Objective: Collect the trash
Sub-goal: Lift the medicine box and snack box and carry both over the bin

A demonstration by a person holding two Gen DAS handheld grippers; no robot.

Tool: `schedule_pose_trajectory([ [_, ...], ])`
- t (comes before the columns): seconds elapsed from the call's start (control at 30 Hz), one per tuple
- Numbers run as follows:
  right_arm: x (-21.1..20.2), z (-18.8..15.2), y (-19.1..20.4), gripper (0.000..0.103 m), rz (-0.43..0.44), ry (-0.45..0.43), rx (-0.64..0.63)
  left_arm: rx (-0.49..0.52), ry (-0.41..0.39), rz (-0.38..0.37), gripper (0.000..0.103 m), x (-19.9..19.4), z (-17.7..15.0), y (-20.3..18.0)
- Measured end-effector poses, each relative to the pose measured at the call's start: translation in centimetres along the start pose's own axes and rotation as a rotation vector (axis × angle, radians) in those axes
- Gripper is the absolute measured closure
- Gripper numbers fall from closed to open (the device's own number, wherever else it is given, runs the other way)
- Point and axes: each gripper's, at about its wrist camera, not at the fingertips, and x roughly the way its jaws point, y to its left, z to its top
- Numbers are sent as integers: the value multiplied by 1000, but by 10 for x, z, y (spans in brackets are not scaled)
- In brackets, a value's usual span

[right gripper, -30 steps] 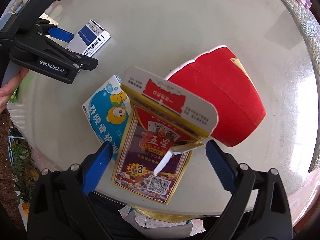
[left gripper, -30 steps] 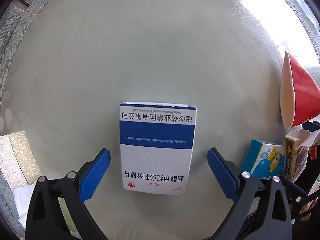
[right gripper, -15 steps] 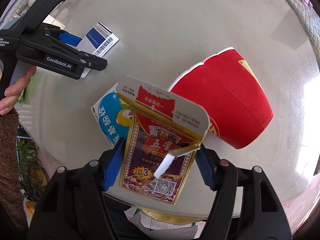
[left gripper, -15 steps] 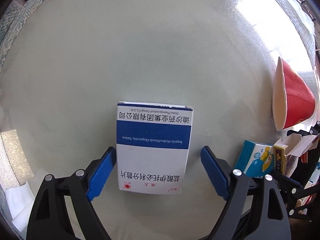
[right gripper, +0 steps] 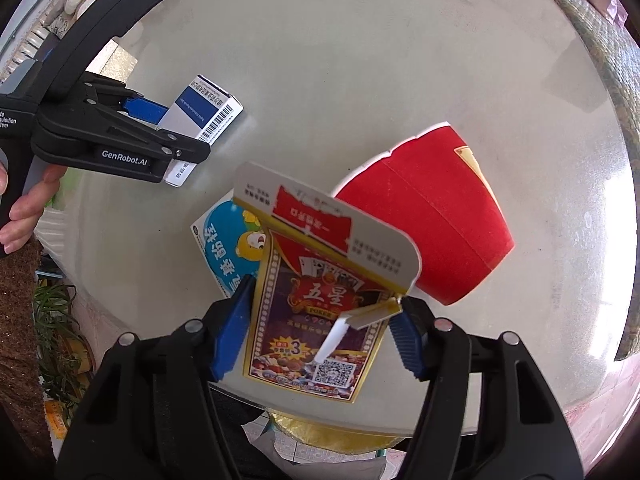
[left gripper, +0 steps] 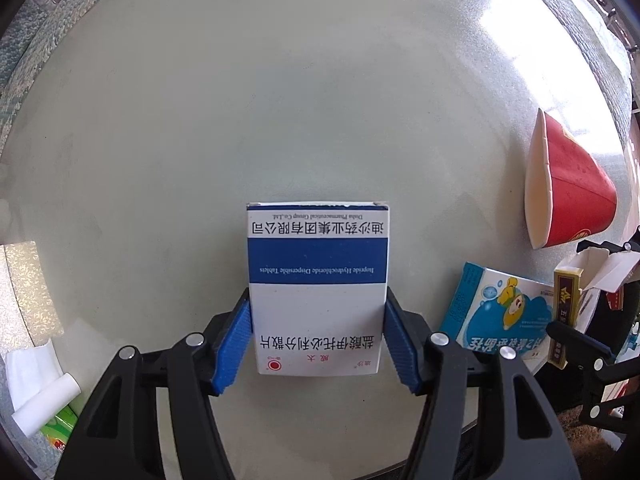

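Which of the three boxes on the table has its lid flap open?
The playing-card box, purple and gold, between the right tongs. Its top flap sticks up. The blue-and-white medicine box and the cartoon box are closed.

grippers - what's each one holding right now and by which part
Left gripper pinches the blue-and-white medicine box by its long side edges; right gripper pinches the playing-card box by its sides, jaws having just closed.

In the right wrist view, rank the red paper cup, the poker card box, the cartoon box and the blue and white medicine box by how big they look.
1. poker card box and red paper cup: look about alike; the card box is nearer the camera, so unsure.
2. cartoon box, partly hidden under the card box.
3. blue and white medicine box, farthest away and partly hidden.
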Motion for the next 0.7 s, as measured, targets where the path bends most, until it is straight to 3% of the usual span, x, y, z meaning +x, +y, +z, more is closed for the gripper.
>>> schedule_pose_trajectory([
  [0.2, -15, -6, 11, 41, -9, -11, -17, -23, -36, 17, 43, -25, -22, -14],
  [0.43, -78, -9, 12, 41, -73, -126, -66, -87, -109, 37, 43, -71, -56, -42],
  [0.7, -125, -52, -1, 41, -104, -170, -109, -115, -171, 43, 43, -136, -91, -90],
])
